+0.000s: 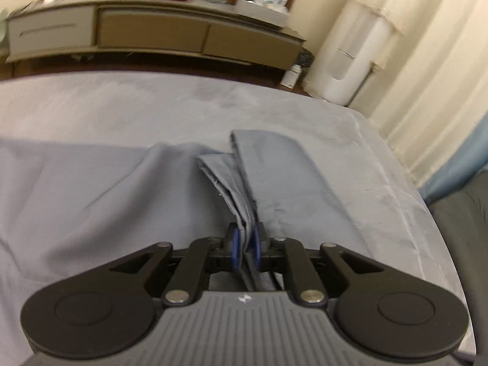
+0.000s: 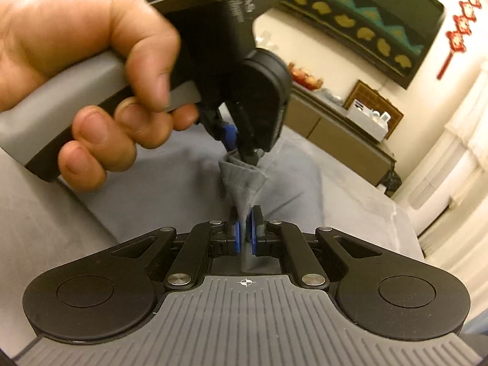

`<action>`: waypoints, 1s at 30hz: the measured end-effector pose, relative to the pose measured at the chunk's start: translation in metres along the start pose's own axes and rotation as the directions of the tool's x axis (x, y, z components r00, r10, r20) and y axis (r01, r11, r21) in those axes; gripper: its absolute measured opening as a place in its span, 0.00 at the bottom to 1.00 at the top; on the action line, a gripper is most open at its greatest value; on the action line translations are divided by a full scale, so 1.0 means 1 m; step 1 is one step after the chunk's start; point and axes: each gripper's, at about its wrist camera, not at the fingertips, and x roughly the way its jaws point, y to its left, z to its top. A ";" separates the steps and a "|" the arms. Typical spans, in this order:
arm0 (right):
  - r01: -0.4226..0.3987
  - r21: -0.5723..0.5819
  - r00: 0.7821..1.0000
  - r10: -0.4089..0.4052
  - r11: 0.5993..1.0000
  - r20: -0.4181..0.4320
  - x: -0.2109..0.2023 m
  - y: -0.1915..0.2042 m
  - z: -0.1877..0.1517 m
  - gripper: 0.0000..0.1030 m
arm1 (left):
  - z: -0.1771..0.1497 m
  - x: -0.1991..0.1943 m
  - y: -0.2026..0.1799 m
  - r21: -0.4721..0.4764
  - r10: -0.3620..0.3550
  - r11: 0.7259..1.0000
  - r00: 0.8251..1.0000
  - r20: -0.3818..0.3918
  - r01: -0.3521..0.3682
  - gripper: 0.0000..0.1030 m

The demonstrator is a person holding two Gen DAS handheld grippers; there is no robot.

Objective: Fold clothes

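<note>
A grey-blue garment lies spread on the pale grey bed cover. My left gripper is shut on a bunched edge of the garment, whose folded layers run away from the blue pads. In the right wrist view my right gripper is shut on a gathered corner of the same garment. Just beyond it, a hand holds the left gripper, which pinches the other end of that short bunch. The two grippers are close together, with the cloth stretched between them.
A long low cabinet with clutter on top stands past the bed's far edge. A white cylindrical appliance and pale curtains are at the right. A dark chair sits beside the bed's right edge.
</note>
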 end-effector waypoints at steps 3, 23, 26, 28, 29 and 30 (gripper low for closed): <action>-0.010 -0.049 1.000 0.010 0.999 0.004 0.010 0.027 0.006 0.05 | -0.001 -0.001 0.009 -0.068 -0.064 0.996 0.998 0.023 0.065 0.28; -0.037 -0.168 0.989 0.060 0.985 0.133 0.001 0.082 0.025 0.05 | -0.005 -0.012 0.033 -0.054 -0.241 0.969 0.970 0.006 0.241 0.12; -0.034 -0.178 0.987 0.061 0.983 0.150 -0.003 0.085 0.026 0.05 | -0.010 -0.032 0.034 -0.054 -0.221 0.973 0.973 0.066 0.225 0.05; -0.030 -0.185 0.985 0.060 0.982 0.160 -0.005 0.087 0.026 0.05 | -0.012 -0.046 0.033 -0.047 -0.206 0.976 0.974 0.093 0.211 0.05; -0.028 -0.189 0.985 0.060 0.982 0.165 -0.006 0.088 0.026 0.05 | -0.015 -0.053 0.033 -0.048 -0.190 0.980 0.976 0.103 0.196 0.05; -0.026 -0.192 0.984 0.060 0.981 0.169 -0.008 0.088 0.026 0.05 | -0.018 -0.060 0.033 -0.052 -0.170 0.983 0.979 0.111 0.176 0.06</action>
